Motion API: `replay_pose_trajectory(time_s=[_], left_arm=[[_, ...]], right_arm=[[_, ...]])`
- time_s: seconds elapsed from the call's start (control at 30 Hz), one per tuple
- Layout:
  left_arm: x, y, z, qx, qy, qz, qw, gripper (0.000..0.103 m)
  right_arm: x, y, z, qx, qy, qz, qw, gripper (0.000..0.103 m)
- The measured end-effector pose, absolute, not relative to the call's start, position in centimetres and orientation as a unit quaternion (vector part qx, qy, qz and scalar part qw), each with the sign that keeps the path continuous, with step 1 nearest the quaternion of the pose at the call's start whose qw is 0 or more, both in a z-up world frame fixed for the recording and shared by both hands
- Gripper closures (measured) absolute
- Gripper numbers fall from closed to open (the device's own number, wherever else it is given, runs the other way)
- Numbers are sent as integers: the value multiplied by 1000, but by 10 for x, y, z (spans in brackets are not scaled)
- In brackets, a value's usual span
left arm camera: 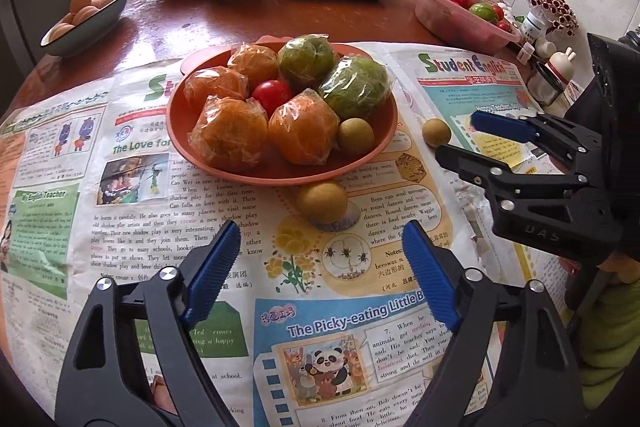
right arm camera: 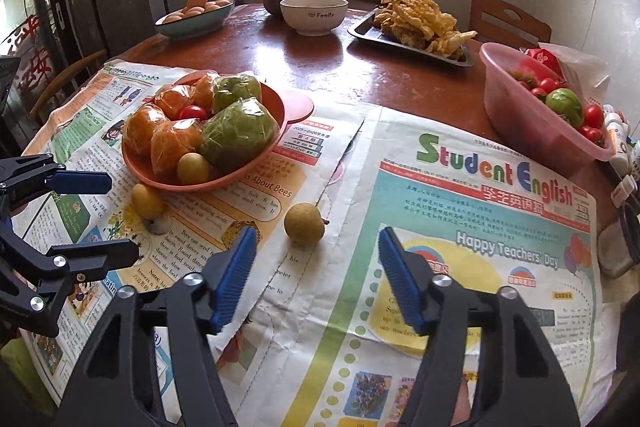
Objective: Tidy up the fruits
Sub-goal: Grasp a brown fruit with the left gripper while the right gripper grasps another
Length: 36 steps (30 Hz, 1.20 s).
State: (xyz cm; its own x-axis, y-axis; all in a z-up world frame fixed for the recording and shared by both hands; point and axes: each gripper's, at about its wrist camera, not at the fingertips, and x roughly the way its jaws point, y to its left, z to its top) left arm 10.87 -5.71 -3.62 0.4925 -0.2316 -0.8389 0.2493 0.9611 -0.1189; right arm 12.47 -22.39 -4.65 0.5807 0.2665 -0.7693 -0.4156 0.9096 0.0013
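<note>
Here, two small round yellow-brown fruits lie loose on the newspaper: one [left arm camera: 322, 202] sits just beside the near rim of the orange-red plastic plate [left arm camera: 188, 143], and the other [right arm camera: 304, 225] lies further out on the paper, apart from the plate. A third of the same kind [left arm camera: 355, 137] is already on the plate, resting against the plastic-wrapped oranges and green fruits, with a small red tomato [left arm camera: 272, 95] in their middle.

The step in hand looks like a pick-up of both loose fruits at once, one per hand. To do it well, each fruit should be centred between the ribbed blue pads [left arm camera: 214, 267] before they close, since a round fruit will likely roll off the crinkled paper if one pad nudges it first. A gentle squeeze seems enough, and the placing spot should be a gap on the plate's near side.

The left gripper [left arm camera: 324, 273] points steeply down at the nearer fruit, its fingers spread with nothing between them. The right gripper [right arm camera: 314, 277] tilts down towards the other fruit, fingers likewise apart and empty, the fruit lying just ahead of them.
</note>
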Motion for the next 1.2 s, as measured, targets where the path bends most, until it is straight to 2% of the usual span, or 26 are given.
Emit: replay_pose_trajectory(time_s=[0.2, 0.3, 0.47, 0.53, 0.87, 0.93, 1.2], left_arm=[[114, -62, -40, 9, 490, -150, 858, 44], [117, -62, -42, 6, 492, -151, 857, 48], [119, -62, -43, 7, 491, -153, 858, 58], [120, -63, -44, 7, 491, -155, 857, 66], [125, -63, -44, 13, 488, -154, 859, 77], [126, -63, -44, 14, 488, -155, 859, 83], [119, -55, -42, 5, 491, -168, 855, 83]], right_arm=[[134, -220, -53, -86, 425, 207, 877, 75], [135, -220, -54, -87, 424, 208, 877, 78], [136, -219, -55, -84, 423, 217, 876, 79], [135, -218, -55, -85, 423, 220, 875, 79], [128, -219, -50, -78, 420, 223, 876, 79], [125, -219, -48, -74, 419, 224, 877, 79], [112, -215, -41, -63, 417, 232, 877, 79]])
